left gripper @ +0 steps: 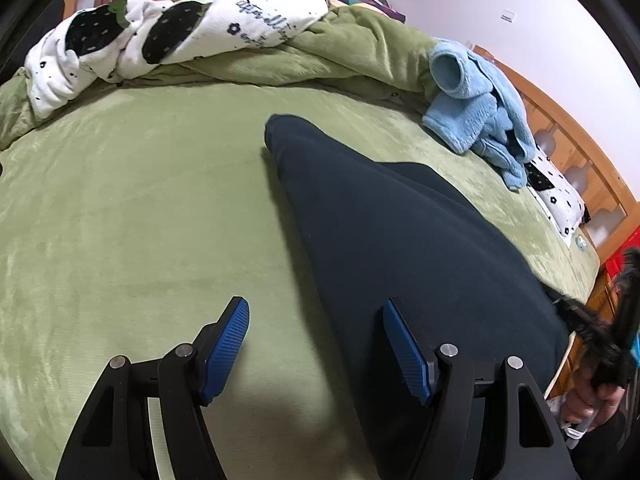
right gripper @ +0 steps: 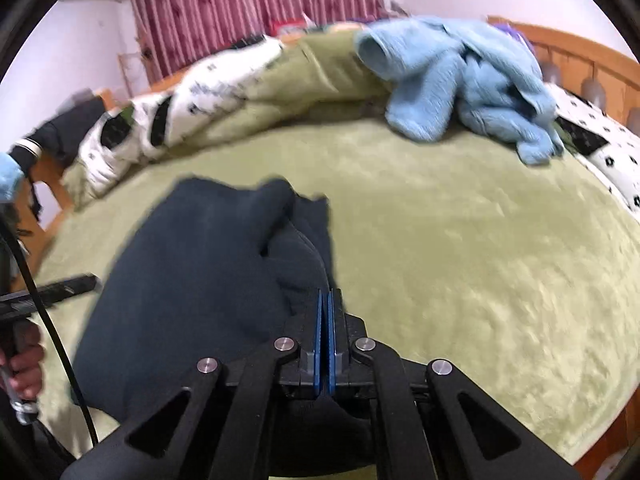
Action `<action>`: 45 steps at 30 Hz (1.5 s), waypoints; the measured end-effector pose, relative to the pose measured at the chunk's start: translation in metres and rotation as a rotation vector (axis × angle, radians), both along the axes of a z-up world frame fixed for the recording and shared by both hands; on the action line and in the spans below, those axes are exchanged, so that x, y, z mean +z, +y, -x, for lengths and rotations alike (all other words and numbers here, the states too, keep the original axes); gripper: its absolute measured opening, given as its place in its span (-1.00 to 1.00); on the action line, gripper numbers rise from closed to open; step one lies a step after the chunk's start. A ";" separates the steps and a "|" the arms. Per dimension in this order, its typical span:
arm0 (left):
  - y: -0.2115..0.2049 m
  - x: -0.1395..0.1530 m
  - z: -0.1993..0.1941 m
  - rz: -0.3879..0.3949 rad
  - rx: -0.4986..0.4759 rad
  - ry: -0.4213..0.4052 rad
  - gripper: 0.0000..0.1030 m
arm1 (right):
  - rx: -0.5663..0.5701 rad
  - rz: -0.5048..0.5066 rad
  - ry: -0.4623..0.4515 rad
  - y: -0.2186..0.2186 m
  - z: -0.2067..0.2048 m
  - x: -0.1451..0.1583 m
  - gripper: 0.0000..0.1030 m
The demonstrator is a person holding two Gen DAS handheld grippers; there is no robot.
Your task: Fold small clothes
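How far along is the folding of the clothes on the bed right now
Early on. Nothing looks finished: the dark navy garment lies spread on the green bed cover, one part lifted. In hand: the right gripper is shut on its edge, while the left gripper hovers open over it. Left: finishing that fold, then the crumpled light blue fleece garment.

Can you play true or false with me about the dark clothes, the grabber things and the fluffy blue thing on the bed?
1. The left gripper has its jaws wide apart. True.
2. The right gripper is open too. False: its jaws are shut, with the dark navy garment bunched right at them.
3. The fluffy light blue garment is neatly folded. False: it lies crumpled.
4. The bed cover is green. True.
5. The curtain is yellow. False: it is pinkish red.
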State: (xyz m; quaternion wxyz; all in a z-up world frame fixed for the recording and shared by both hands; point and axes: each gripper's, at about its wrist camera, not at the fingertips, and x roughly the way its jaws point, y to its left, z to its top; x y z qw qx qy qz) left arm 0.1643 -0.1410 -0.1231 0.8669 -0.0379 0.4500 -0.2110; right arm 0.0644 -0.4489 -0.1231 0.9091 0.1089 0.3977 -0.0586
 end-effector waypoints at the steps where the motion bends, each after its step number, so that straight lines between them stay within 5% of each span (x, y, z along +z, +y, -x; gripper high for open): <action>1: -0.001 -0.002 0.000 -0.003 -0.003 0.002 0.32 | 0.004 -0.004 0.039 0.001 -0.004 -0.009 -0.96; 4: -0.004 -0.006 0.001 -0.012 -0.005 0.004 0.32 | 0.024 0.027 0.107 0.009 -0.011 -0.027 -0.94; 7: -0.002 -0.006 0.001 -0.009 0.002 0.006 0.32 | 0.029 0.081 0.083 0.014 -0.009 -0.017 -0.90; 11: 0.003 -0.003 0.005 0.000 0.007 0.012 0.32 | 0.022 0.065 0.033 0.011 0.002 0.003 -0.39; 25: 0.023 0.052 0.076 -0.047 0.085 -0.085 0.32 | 0.006 0.025 -0.016 0.035 0.058 0.065 -0.22; 33: 0.036 0.090 0.138 -0.105 0.136 -0.167 0.55 | 0.001 0.032 -0.028 0.049 0.096 0.096 0.02; 39: 0.046 0.108 0.169 -0.128 0.165 -0.191 0.71 | -0.033 0.051 -0.053 0.054 0.128 0.114 0.65; 45: 0.052 0.119 0.193 -0.132 0.183 -0.200 0.72 | -0.048 0.066 -0.073 0.059 0.157 0.128 0.83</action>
